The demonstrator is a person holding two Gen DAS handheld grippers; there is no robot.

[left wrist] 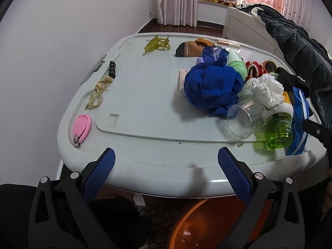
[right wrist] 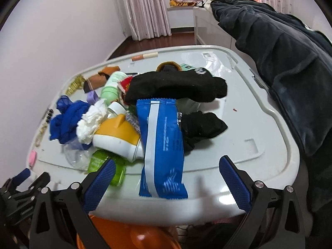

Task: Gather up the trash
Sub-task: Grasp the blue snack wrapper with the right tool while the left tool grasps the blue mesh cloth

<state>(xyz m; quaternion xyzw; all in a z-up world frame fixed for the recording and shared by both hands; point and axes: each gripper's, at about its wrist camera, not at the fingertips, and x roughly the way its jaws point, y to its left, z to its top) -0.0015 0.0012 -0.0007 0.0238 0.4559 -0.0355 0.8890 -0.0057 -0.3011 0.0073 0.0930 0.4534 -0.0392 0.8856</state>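
A white plastic lid (left wrist: 155, 108) serves as the table top and holds a pile of clutter. A blue snack wrapper (right wrist: 161, 145) lies at the near edge, straight ahead of my open, empty right gripper (right wrist: 167, 166). A crumpled white tissue (left wrist: 267, 90) (right wrist: 90, 124), a clear plastic cup (left wrist: 244, 120) on its side and a green bottle (left wrist: 279, 130) lie by it. My left gripper (left wrist: 166, 155) is open and empty at the lid's near edge. An orange bin (left wrist: 207, 226) sits below the edge.
A blue mesh cloth (left wrist: 211, 85), black socks (right wrist: 178, 87), a yellow-white bottle (right wrist: 118, 137), a pink nail clipper (left wrist: 82, 128), a yellow hair claw (left wrist: 157, 44), a beaded cord (left wrist: 101, 89) and a brown sock (left wrist: 193, 46) lie on the lid. Dark clothing (right wrist: 280, 62) hangs at right.
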